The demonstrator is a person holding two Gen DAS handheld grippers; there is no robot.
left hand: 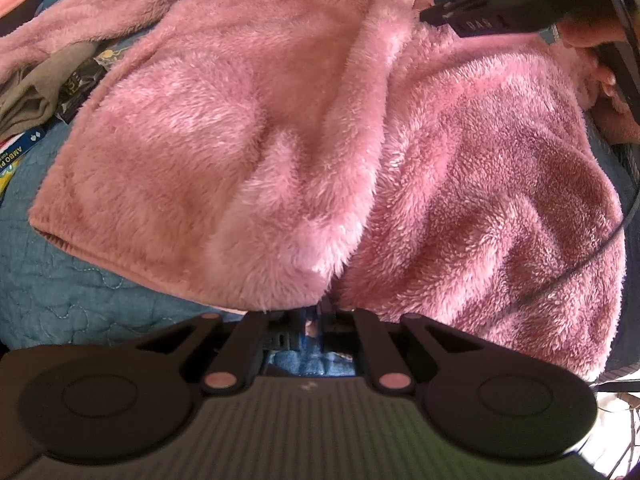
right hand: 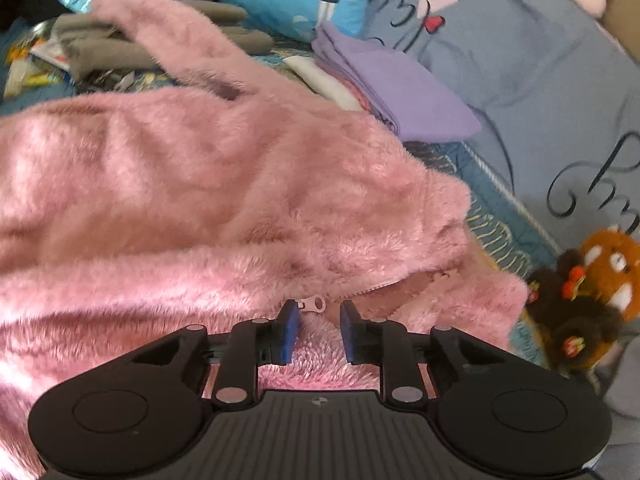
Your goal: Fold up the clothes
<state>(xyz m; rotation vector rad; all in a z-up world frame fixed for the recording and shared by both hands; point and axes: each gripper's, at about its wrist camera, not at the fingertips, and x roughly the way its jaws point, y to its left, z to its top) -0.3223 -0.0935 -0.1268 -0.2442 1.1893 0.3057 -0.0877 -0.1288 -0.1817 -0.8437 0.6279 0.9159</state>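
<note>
A fluffy pink fleece jacket (left hand: pixel 280 120) lies spread over the bed, one sleeve stretched to the far left. My left gripper (left hand: pixel 316 314) is shut on the jacket's near hem, and the fleece hangs over its fingertips and hides them. In the right wrist view the same jacket (right hand: pixel 200 184) fills the left and middle. My right gripper (right hand: pixel 319 320) stands open just above the zipper edge, its blue pads apart and pressing on nothing. The pale zipper pull (right hand: pixel 314 303) lies close to the left pad. That right gripper (left hand: pixel 436 12) also shows at the top right of the left wrist view, held by a hand (left hand: pixel 592 36).
A folded purple cloth (right hand: pixel 412 100) and a blue-grey duvet (right hand: pixel 540 80) lie to the right of the jacket. Grey garments (right hand: pixel 104 48) and packets (left hand: pixel 12 156) crowd the far left. A brown plush toy (right hand: pixel 592 292) sits at the right edge. The blue quilt (left hand: pixel 80 288) shows bare at near left.
</note>
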